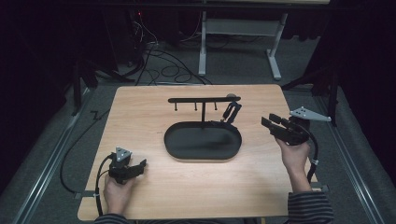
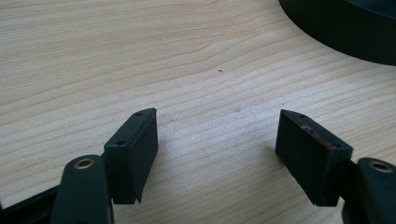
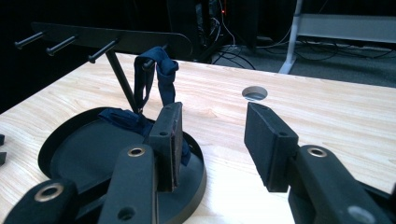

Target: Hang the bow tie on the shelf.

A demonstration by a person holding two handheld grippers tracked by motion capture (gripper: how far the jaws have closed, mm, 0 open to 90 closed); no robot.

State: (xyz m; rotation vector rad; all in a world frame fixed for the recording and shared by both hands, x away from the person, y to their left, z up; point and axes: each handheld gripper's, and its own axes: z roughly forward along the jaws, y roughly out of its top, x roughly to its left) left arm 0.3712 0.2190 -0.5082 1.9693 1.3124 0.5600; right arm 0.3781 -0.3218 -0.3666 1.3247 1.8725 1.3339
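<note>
Both sets of jaws stand spread and empty. The right gripper point(image 1: 275, 125) hovers just right of the black oval tray stand point(image 1: 177, 147), likely aiming for the dark blue fabric strap point(image 3: 161, 77) hung from its peg rail; the left gripper point(image 1: 133, 167) rests on the pale wooden surface point(image 1: 140, 107) near the tray's left front, apparently waiting.

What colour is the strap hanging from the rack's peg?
Dark navy blue strap; the right gripper view shows it best.

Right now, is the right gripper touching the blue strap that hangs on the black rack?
Apart. In the high view the right gripper is held off to the side of the strap, with bare table showing between them.
</note>
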